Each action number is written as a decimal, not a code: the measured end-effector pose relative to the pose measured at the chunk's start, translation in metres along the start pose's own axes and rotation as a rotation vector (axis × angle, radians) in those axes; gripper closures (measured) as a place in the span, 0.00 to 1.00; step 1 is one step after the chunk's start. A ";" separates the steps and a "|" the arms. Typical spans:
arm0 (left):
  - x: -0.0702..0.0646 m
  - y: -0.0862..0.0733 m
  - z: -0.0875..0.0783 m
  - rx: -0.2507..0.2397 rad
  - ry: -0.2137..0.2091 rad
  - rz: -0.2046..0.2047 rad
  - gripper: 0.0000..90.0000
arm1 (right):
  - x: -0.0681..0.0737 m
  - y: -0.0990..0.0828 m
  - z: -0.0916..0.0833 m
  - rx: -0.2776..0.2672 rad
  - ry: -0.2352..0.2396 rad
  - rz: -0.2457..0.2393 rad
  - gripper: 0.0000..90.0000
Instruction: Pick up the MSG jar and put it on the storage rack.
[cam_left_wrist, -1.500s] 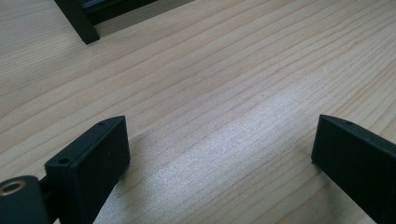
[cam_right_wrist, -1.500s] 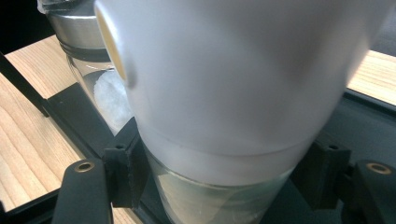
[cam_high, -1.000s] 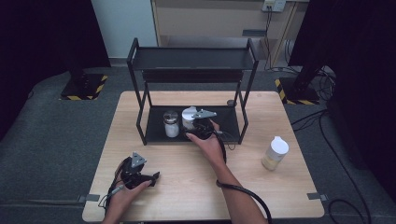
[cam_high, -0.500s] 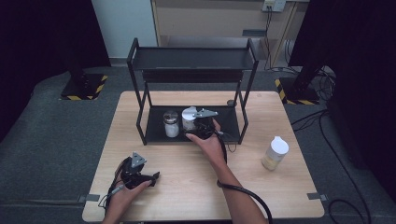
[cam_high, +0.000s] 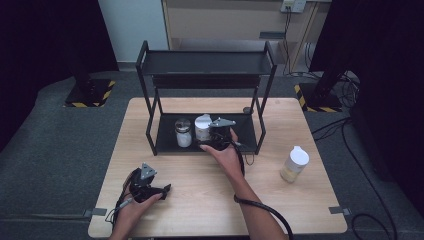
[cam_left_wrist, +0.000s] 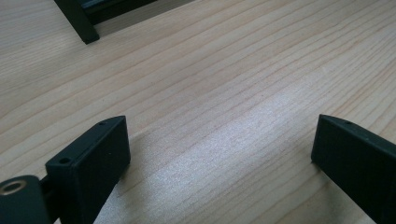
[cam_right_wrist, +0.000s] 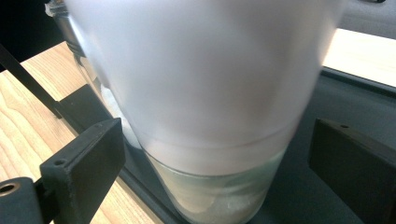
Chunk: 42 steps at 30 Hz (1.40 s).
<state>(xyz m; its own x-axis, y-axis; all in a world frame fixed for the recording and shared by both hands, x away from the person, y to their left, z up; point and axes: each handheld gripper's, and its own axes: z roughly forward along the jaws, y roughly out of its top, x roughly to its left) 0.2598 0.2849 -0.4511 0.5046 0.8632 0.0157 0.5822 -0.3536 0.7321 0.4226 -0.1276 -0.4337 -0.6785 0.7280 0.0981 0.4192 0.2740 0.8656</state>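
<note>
On the lower shelf (cam_high: 245, 134) of a black two-level rack (cam_high: 207, 62) stands a frosted jar with a white lid (cam_high: 202, 126). A smaller silver-lidded jar (cam_high: 183, 133) stands just left of it. My right gripper (cam_high: 212, 138) reaches onto that shelf, and its jaws have just been opening. In the right gripper view the frosted jar (cam_right_wrist: 210, 116) stands between the jaws of my right gripper (cam_right_wrist: 219, 140), with a gap at each pad, so it is open. My left gripper (cam_high: 162, 190) rests low at the table's front left, open over bare wood (cam_left_wrist: 219, 135).
A capped bottle of pale liquid (cam_high: 295, 164) stands on the wooden table (cam_high: 310, 210) at the right. The rack's upper shelf (cam_high: 207, 64) overhangs the lower one, and its posts (cam_high: 149, 120) flank the opening. A cable trails from my right forearm.
Both hands stay where they were. In the high view the jars on the lower shelf have not shifted.
</note>
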 end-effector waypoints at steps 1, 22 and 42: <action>0.000 0.000 0.000 0.000 0.000 0.000 0.04 | 0.000 0.000 -0.001 0.000 0.002 0.001 0.05; 0.000 0.000 0.000 0.000 0.000 0.000 0.04 | -0.008 -0.015 -0.024 -0.012 0.031 -0.002 0.05; 0.000 0.000 0.000 0.000 0.000 0.000 0.04 | -0.008 -0.036 -0.055 -0.054 0.048 0.009 0.05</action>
<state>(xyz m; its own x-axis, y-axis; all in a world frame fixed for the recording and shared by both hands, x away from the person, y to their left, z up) 0.2599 0.2849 -0.4511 0.5046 0.8632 0.0158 0.5821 -0.3537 0.7321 0.3797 -0.1773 -0.4391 -0.7033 0.6992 0.1284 0.3936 0.2325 0.8894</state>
